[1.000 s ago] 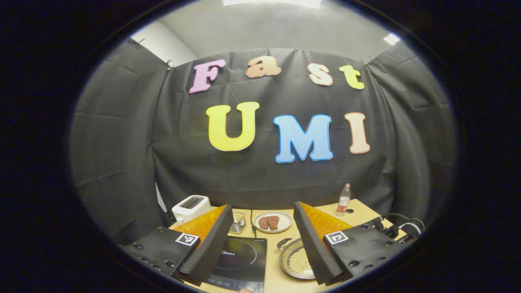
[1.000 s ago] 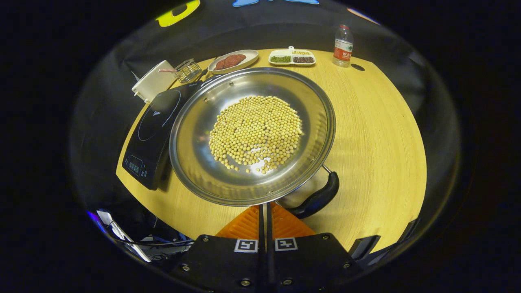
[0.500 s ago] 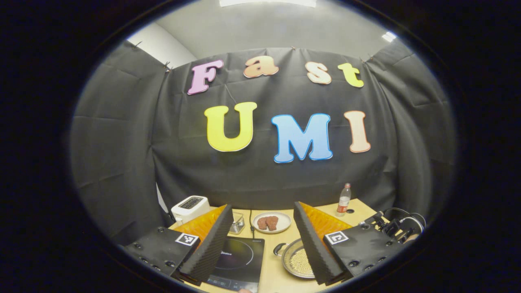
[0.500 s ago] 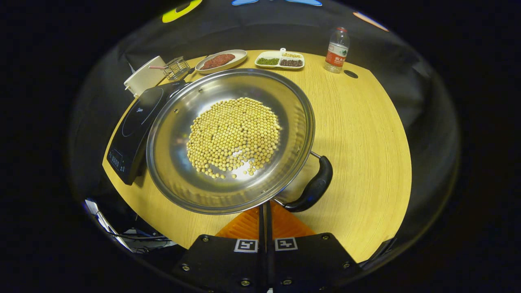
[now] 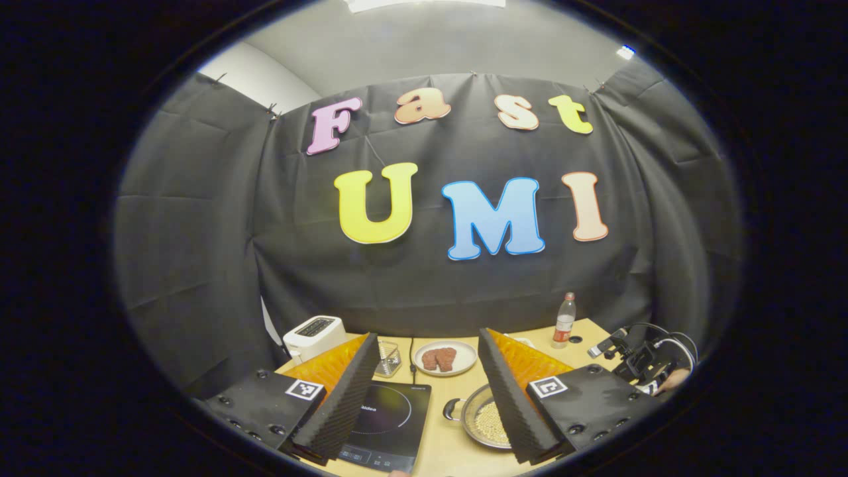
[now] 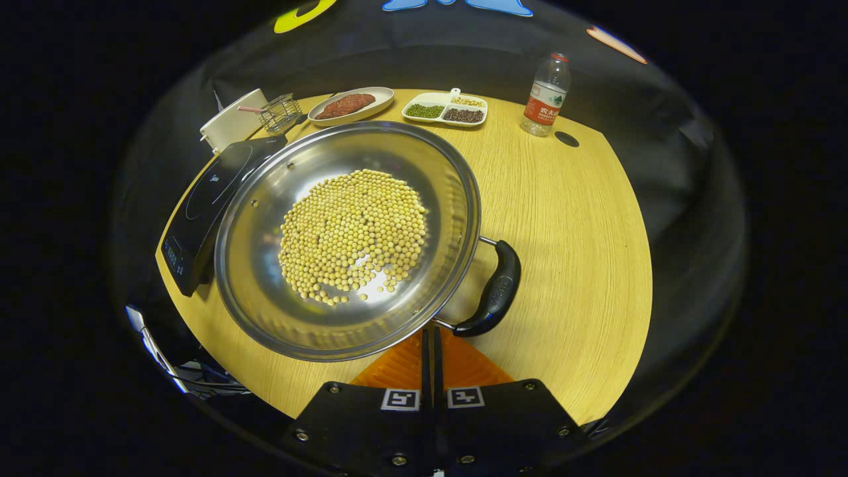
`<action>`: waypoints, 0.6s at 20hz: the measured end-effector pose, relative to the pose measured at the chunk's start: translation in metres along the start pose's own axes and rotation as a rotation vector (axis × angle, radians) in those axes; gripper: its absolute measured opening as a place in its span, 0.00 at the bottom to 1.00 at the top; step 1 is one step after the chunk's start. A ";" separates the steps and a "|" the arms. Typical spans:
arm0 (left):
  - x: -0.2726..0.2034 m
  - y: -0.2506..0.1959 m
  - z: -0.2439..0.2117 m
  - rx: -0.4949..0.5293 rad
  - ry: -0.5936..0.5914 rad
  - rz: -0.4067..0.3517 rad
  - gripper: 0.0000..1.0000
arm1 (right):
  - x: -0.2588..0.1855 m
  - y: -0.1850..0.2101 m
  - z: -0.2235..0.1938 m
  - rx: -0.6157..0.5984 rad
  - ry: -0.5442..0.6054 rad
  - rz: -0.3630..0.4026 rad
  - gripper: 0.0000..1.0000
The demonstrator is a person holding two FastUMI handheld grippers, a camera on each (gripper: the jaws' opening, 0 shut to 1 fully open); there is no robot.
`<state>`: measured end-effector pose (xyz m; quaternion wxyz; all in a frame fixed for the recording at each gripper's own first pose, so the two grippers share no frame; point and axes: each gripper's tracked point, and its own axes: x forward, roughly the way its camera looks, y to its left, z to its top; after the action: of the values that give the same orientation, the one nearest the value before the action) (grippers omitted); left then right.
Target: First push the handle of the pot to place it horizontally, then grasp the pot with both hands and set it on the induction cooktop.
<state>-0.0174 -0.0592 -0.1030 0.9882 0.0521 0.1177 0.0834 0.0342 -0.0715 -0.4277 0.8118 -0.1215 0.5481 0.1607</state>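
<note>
Pot (image 6: 348,238) sits centre-left in your right gripper view, steel, w/ a heap of pale beans (image 6: 353,233) in its bottom. Its black handle (image 6: 493,291) sticks out at lower right of the rim, running roughly top-to-bottom in frame. Your right gripper (image 6: 429,338) is at bottom centre, fingers pressed together w/ nothing between them, tips just under the pot's near rim and just left of the handle's lower end; can't tell if they touch the rim. Induction cooktop (image 6: 205,205) lies left of the pot, partly hidden behind its rim. Upper frame: plate of meat (image 6: 351,105), divided dish (image 6: 446,110), bottle (image 6: 544,96), wire basket (image 6: 279,112), white appliance (image 6: 232,126), all on the wood table (image 6: 570,225).

In your left gripper view, the left gripper (image 5: 429,384) is spread wide, holding nothing, well above the table. Pot (image 5: 487,419) shows at bottom centre-right, partly behind the right-hand finger; cooktop (image 5: 387,424) bottom centre-left.
</note>
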 end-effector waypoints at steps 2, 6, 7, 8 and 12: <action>0.005 -0.004 -0.009 0.003 0.016 -0.023 0.95 | 0.005 -0.008 0.008 0.018 -0.008 -0.013 0.01; 0.022 -0.009 -0.031 -0.006 0.057 -0.085 0.94 | 0.005 -0.019 0.013 0.070 -0.025 -0.049 0.01; 0.028 -0.009 -0.035 -0.008 0.068 -0.100 0.97 | 0.003 -0.021 0.013 0.077 -0.035 -0.063 0.01; 0.033 -0.010 -0.041 -0.009 0.077 -0.118 0.94 | -0.002 -0.024 0.013 0.082 -0.049 -0.078 0.01; 0.051 -0.020 -0.070 0.002 0.132 -0.215 0.94 | -0.036 -0.027 0.016 0.138 -0.139 -0.106 0.13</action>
<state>0.0181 -0.0637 -0.1846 0.9814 0.0347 0.1877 -0.0200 0.0460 -0.0950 -0.3877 0.8616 -0.0828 0.4931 0.0873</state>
